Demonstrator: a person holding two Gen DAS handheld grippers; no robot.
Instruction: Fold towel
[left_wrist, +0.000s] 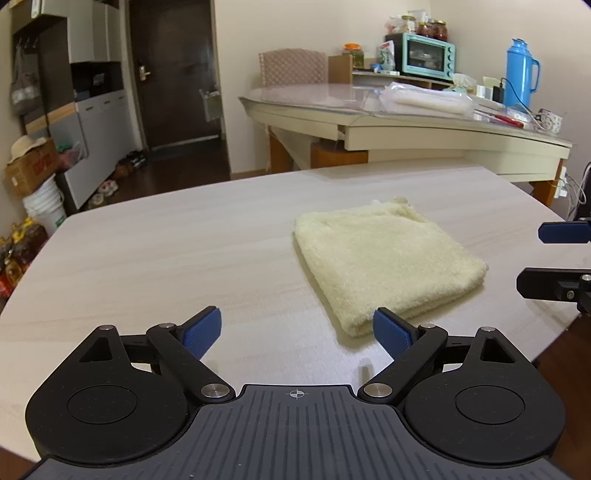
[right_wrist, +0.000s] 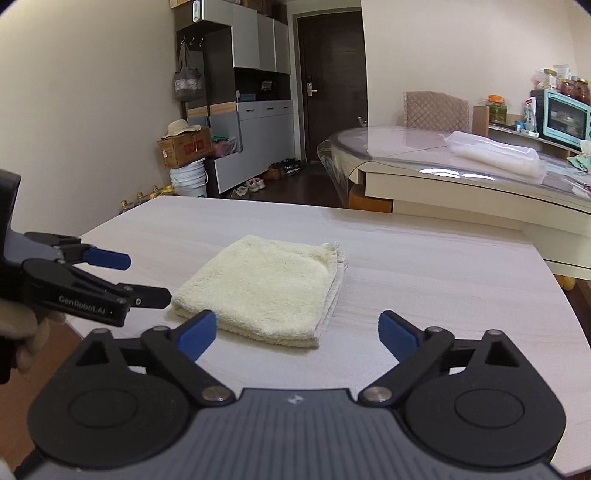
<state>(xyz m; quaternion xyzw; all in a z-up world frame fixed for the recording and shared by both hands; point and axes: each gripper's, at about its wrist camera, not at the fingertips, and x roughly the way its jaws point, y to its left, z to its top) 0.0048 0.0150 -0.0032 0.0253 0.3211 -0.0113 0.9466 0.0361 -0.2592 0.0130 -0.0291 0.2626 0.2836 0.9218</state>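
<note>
You are holding both grippers just off the towel (left_wrist: 388, 266), which is lying folded into a thick square near the middle of the table (left_wrist: 147, 258). Your left gripper (left_wrist: 297, 328) is standing with its jaws wide apart and nothing between them; its right pad is sitting just beside the towel's near corner without pressing on it. Your right gripper (right_wrist: 297, 332) is likewise spread wide and empty, with the towel's near edge lying just beyond its left pad. Both are tilting down toward the cloth from the near side of the towel, which suggests you are letting go after a fold rather than reaching in for a new pinch, though that is only my reading.

The towel is showing stacked layers along its edges, so the folding is looking finished or nearly so.

The left wrist view is giving you the rounded folded edge on the towel's right side and a ragged corner at its far end; it catches only the tips of your right gripper at the frame's right border. The right wrist view is showing what that one hides: the loose layered edges stepping out unevenly at the towel's far right corner, and your left gripper from the side, its jaws clearly parted, just left of the towel, with a gloved hand (right_wrist: 22, 332) behind it. If you want a neater stack, that stepped corner is the spot to square.
</note>
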